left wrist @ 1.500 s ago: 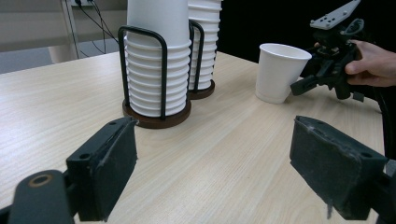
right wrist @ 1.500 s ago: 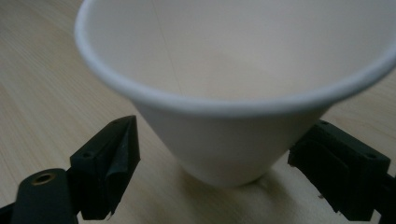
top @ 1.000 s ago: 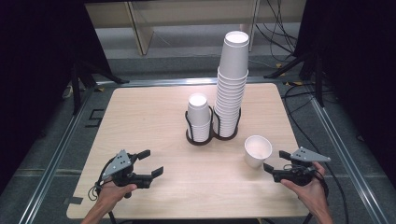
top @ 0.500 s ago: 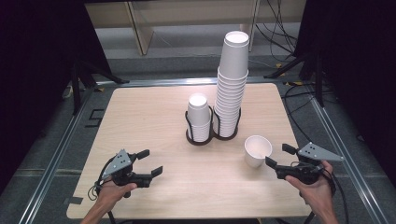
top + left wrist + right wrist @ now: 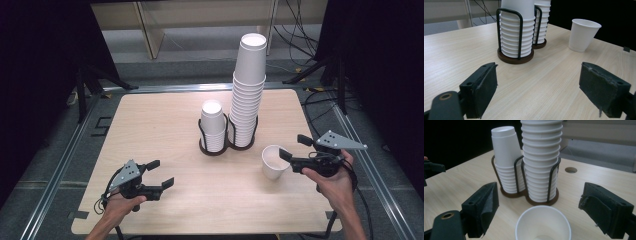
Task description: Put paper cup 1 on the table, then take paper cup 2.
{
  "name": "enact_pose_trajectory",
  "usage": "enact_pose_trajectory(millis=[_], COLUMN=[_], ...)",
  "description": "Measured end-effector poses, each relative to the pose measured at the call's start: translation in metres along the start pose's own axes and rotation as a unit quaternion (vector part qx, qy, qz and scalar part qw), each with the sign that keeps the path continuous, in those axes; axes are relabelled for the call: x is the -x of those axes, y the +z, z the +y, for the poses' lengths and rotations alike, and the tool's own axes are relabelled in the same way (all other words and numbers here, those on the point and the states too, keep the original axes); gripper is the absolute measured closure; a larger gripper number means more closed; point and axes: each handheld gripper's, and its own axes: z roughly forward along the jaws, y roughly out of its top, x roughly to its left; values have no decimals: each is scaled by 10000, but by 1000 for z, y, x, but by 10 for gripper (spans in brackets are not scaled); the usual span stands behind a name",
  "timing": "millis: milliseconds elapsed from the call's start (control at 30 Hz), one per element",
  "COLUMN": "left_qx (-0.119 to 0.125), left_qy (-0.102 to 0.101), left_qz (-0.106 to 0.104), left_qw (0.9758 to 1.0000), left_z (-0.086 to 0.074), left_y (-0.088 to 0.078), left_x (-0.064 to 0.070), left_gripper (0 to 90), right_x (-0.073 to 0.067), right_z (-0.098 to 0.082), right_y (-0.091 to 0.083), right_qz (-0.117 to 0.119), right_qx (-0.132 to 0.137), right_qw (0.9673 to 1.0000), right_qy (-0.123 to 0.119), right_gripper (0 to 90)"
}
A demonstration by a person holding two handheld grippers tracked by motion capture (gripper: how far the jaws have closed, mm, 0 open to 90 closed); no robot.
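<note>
A single white paper cup (image 5: 274,161) stands upright on the wooden table (image 5: 160,125), right of centre. My right gripper (image 5: 292,146) hovers just right of it and a little above, open, with the cup (image 5: 543,225) low between its jaws and untouched. A black wire holder (image 5: 220,149) carries a short stack of upturned cups (image 5: 213,125) and a tall stack (image 5: 247,95). My left gripper (image 5: 162,173) rests near the front left edge, open, nothing between its jaws (image 5: 539,87). From there the lone cup (image 5: 583,35) stands off to the right.
A metal frame (image 5: 75,150) borders the table. Cables (image 5: 310,95) lie on the floor at the back right. A wooden shelf leg (image 5: 150,30) stands behind the table. A round hole (image 5: 570,170) sits in the tabletop behind the tall stack.
My right gripper has lifted off the table beside the lone cup, its jaws still apart. The cup and the left gripper have stayed where they were.
</note>
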Motion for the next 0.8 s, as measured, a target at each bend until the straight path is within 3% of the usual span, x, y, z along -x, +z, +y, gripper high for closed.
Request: enact_pose_trajectory(millis=[133, 300, 467, 567, 600, 800], left_qx=[103, -1, 69, 13, 12, 70], left_qy=[-2, 6, -39, -25, -26, -6], left_qz=[-83, -40, -96, -46, -46, -84], left_qw=[9999, 10000, 9999, 10000, 10000, 9999], left_z=[-1, 0, -1, -1, -1, -1], left_y=[3, 2, 4, 2, 2, 2], left_x=[0, 0, 0, 1, 1, 0], left_gripper=[146, 146, 146, 146, 146, 146], right_x=[-3, -5, -6, -5, -6, -4], right_z=[12, 27, 36, 40, 41, 54], right_y=[5, 11, 19, 22, 23, 33], right_qz=[109, 106, 173, 84, 174, 176], right_qx=[72, 128, 222, 231, 176, 226], right_qw=[9999, 9998, 9995, 9996, 9997, 9996], right_qy=[5, -82, -120, -152, 25, -20], right_gripper=[153, 153, 153, 153, 153, 153])
